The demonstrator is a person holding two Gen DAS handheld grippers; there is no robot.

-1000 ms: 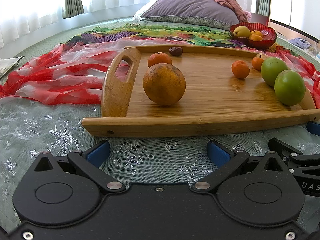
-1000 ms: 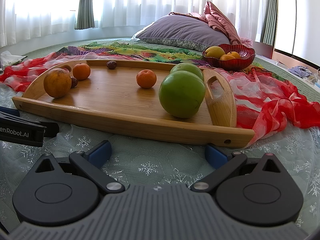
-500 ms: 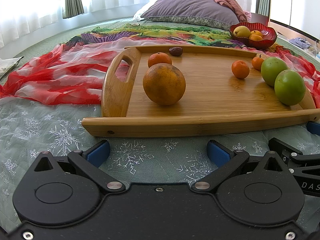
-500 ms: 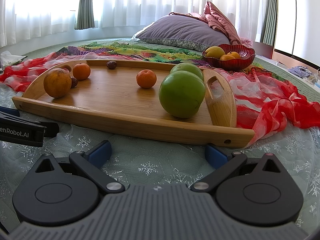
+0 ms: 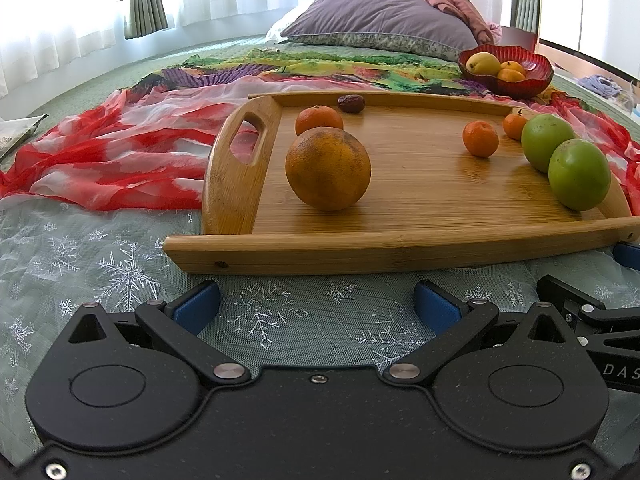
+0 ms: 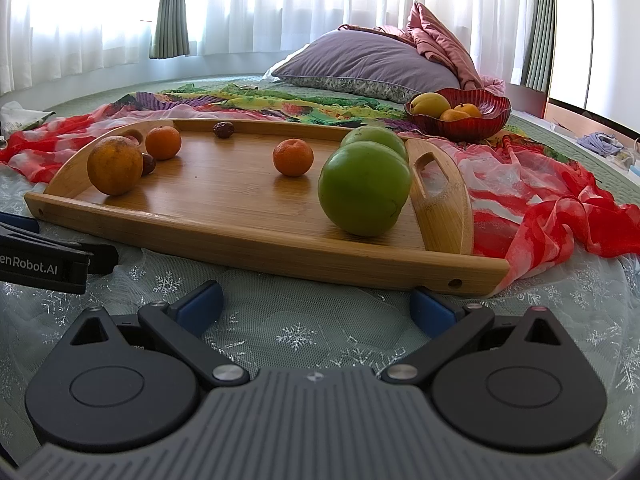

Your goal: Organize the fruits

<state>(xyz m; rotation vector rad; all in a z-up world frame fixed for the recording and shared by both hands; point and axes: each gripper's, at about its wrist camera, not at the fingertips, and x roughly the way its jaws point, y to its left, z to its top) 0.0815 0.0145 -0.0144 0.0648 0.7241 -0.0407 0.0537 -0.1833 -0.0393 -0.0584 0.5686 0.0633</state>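
A bamboo tray (image 5: 420, 184) (image 6: 224, 200) lies on the bed with loose fruit on it. A large orange (image 5: 328, 168) (image 6: 115, 165) sits near its left handle, with a tangerine (image 5: 319, 119) (image 6: 163, 142) and a dark date (image 5: 351, 103) (image 6: 223, 129) behind it. Another tangerine (image 5: 480, 138) (image 6: 293, 157) rests mid-tray, and two green apples (image 5: 579, 173) (image 6: 364, 188) stand by the right handle. A red glass bowl (image 5: 532, 76) (image 6: 472, 124) beyond the tray holds yellow and orange fruit. My left gripper (image 5: 316, 306) and right gripper (image 6: 316, 304) rest open on the bedspread just short of the tray, both empty.
Red-and-white and multicoloured scarves (image 5: 120, 152) (image 6: 540, 208) lie around the tray. A purple pillow (image 5: 380, 28) sits at the back. The snowflake-patterned green bedspread (image 5: 100, 264) covers the near area. The other gripper's body shows at the edge of each view.
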